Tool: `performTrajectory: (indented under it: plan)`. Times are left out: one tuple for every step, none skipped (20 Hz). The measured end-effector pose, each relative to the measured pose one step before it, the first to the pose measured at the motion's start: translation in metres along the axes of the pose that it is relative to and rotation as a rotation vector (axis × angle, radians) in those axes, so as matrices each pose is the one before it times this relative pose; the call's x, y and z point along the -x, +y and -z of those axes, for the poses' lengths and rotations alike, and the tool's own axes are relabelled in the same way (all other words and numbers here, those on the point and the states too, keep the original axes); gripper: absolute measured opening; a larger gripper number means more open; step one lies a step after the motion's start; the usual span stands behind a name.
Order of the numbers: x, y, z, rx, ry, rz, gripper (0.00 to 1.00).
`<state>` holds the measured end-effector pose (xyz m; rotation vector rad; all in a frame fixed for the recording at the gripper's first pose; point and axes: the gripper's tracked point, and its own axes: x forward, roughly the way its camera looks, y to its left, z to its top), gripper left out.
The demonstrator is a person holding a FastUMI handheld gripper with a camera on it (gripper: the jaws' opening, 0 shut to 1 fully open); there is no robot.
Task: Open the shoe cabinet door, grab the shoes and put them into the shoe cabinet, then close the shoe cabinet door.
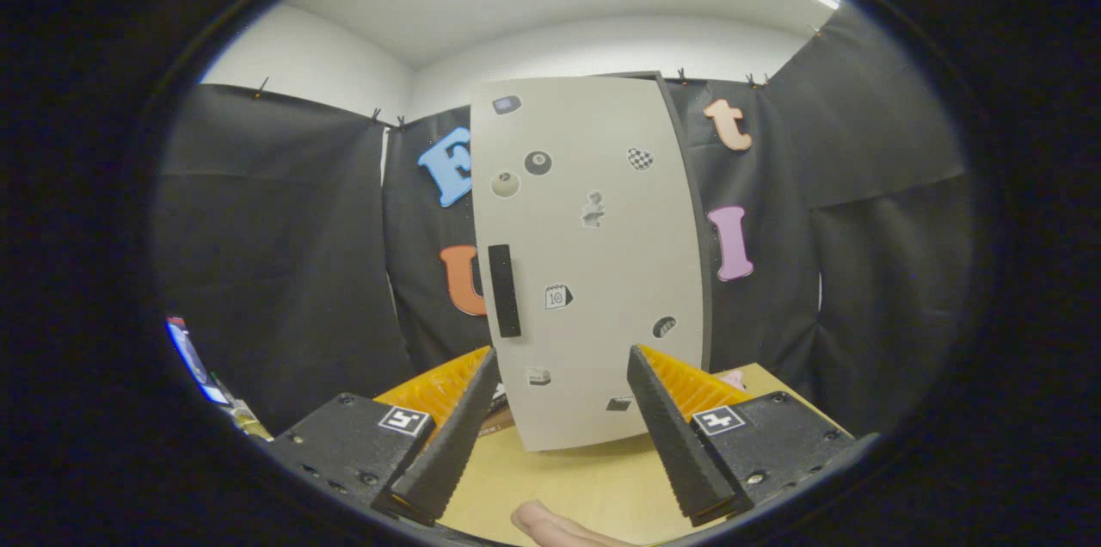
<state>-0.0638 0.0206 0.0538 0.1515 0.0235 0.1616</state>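
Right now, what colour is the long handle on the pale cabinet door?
Black. The long vertical handle on the pale grey cabinet door shows best in the gripper view.

The tall, light-grey shoe cabinet point(593, 263) stands upright on the pale wooden tabletop point(568, 478), just ahead of the gripper point(563, 358), whose 2 fingers are spread apart on empty air. Its flat front door is closed and carries small stickers. A black vertical bar handle point(504, 290) sits near the cabinet's left edge.
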Motion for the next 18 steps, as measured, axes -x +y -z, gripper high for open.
performTrajectory:
  plan:
    - [0.00781,-0.00077,0.00051,0.01126,0.00611,-0.00132,0.96]
    - [0.00598,-0.00077,0.00216,0.02035,0.01257,0.00274,0.97]
    - [0.0061,-0.00211,0.00351,0.01905,0.01268,0.0134,0.97]
    - [0.00718,-0.00242,0.00184,0.02214,0.01132,0.01327,0.97]
    - [0.00679,-0.00029,-0.00039,0.01512,-0.00138,0.007,0.97]
    - [0.00635,0.00046,-0.00025,0.01214,-0.00503,0.00272,0.97]
    - [0.0061,-0.00094,0.00022,0.00737,-0.00119,0.00776,0.97]
    - [0.00734,-0.00125,0.00184,0.00259,0.00133,0.00879,0.97]
    - [0.00668,-0.00017,-0.00046,0.0012,-0.0033,0.00303,0.97]
    - [0.00558,0.00173,-0.00082,0.00535,-0.00811,-0.00297,0.97]
    - [0.00557,-0.00023,-0.00234,0.00434,-0.00977,0.003,0.97]
    - [0.00476,-0.0027,-0.00146,-0.00118,-0.0106,0.00942,0.97]
    - [0.00446,-0.00147,-0.00276,-0.00054,-0.01185,0.00491,0.97]
    - [0.00377,-0.00098,-0.00253,-0.00322,-0.01163,0.00343,0.97]
    - [0.00309,-0.00189,-0.00206,-0.00655,-0.00809,0.00735,0.97]
    - [0.00256,-0.00223,-0.00073,-0.00702,-0.00512,0.00743,0.97]
    - [0.00138,-0.00042,-0.00105,-0.0026,-0.00203,0.00073,0.97]
    - [0.00036,0.0003,-0.00002,-0.00534,0.00016,-0.00318,0.97]
